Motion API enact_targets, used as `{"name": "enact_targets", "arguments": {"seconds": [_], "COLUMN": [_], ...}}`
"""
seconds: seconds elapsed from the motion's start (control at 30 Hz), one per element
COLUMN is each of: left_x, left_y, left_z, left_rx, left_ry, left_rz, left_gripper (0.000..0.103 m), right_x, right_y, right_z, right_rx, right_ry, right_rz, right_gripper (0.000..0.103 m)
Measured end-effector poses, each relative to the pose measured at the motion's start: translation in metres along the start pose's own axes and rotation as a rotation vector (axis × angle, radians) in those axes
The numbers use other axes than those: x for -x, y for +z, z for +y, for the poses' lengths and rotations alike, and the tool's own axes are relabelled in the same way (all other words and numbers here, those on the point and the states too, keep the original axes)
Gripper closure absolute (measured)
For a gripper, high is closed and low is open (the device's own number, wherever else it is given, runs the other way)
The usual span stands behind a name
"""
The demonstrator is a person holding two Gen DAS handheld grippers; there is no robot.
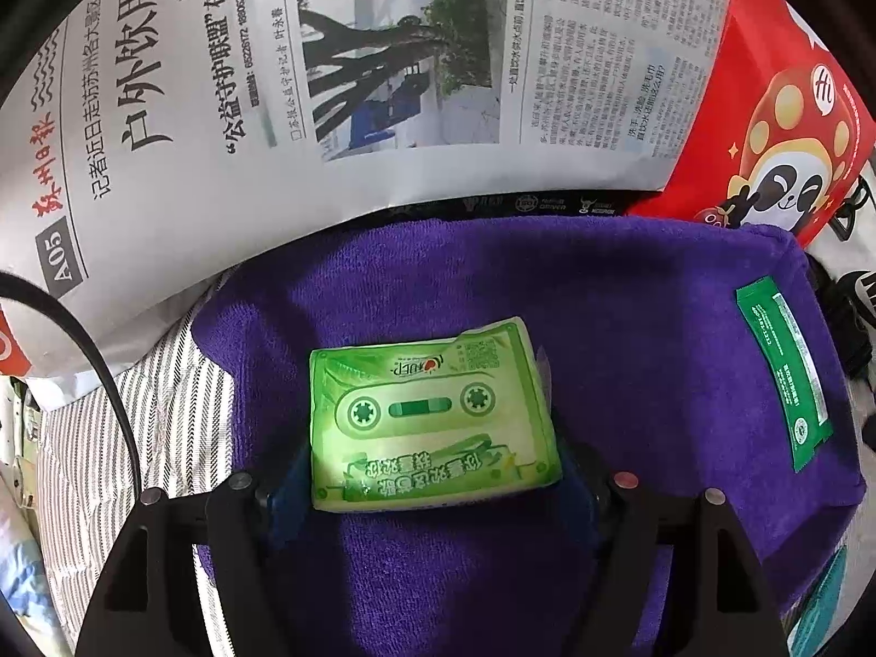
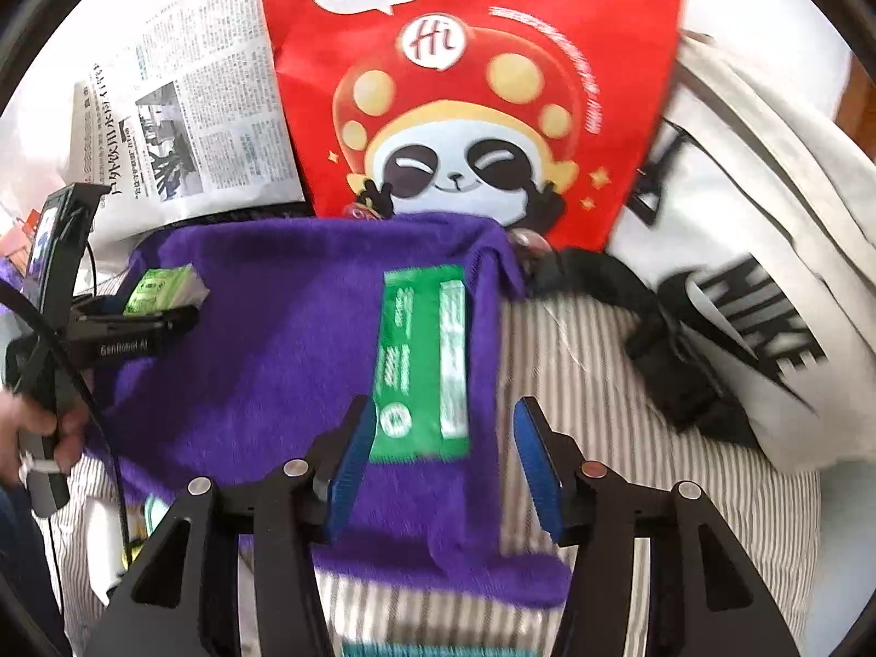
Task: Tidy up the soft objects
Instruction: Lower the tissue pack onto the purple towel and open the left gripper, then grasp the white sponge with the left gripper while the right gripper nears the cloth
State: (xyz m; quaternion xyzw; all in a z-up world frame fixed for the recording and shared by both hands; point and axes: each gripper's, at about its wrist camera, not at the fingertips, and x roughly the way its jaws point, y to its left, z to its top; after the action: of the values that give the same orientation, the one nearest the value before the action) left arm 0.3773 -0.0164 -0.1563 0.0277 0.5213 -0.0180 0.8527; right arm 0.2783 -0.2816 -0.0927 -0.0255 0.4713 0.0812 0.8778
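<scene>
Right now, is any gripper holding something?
Yes. The left gripper pinches the green tissue pack by its two side edges. The right gripper is open, holding nothing.

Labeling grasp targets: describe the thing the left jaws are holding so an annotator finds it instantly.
Find the folded purple towel spread on the striped bedding, below the newspaper and the red panda bag. Over its left part, the left gripper clamps a small soft tissue pack. It is bright green with a cassette-tape print, unlike the flat darker green label lying near the towel's right edge.
</scene>
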Motion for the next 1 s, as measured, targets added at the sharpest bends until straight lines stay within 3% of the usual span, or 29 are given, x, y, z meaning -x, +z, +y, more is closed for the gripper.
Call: {"name": "enact_targets", "arguments": {"seconds": [0.17,0.3,0.4,0.5,0.63,0.77,1.0], "left_x": [-0.008,-0.004,0.012,0.037,0.075,0.101,0.106], "left_y": [-0.006,-0.014,-0.022,-0.033,-0.061,-0.1,-0.156], "left_z": [0.001,0.0,0.003,0.002,-0.003,0.003,0.002], "left_rx": [-0.03,-0.007,0.029,0.037,0.028,0.049,0.069], "left_ry": [-0.01,-0.015,-0.046,-0.032,-0.032,-0.079,-0.136], "left_rz": [0.029,0.064,0.054,0.024,-0.009,-0.008,0.065], "left_gripper": [0.015,0.015,0.015,0.015,0.015,0.015,0.015], "right_x": [0.0,0.006,0.02,0.032,0.057,0.075,0.108], "right_y": [-0.019,-0.036,-0.048,-0.059,-0.071,-0.083,-0.11], "right_z": [-0.008,-0.01,-0.01,-0.006,0.0,-0.002,-0.006], "right_rx": [-0.05,-0.081,-0.1,-0.119,-0.154,-0.197,-0.314], "right_ry": [0.003,0.007,0.011,0.009,0.001,-0.039,-0.008], "right_rz": [0.011,0.012,0.01,0.01,-0.02,-0.054,-0.111], "right_gripper": [0.051,0.051,0.051,0.051,0.046,0.044,0.043]}}
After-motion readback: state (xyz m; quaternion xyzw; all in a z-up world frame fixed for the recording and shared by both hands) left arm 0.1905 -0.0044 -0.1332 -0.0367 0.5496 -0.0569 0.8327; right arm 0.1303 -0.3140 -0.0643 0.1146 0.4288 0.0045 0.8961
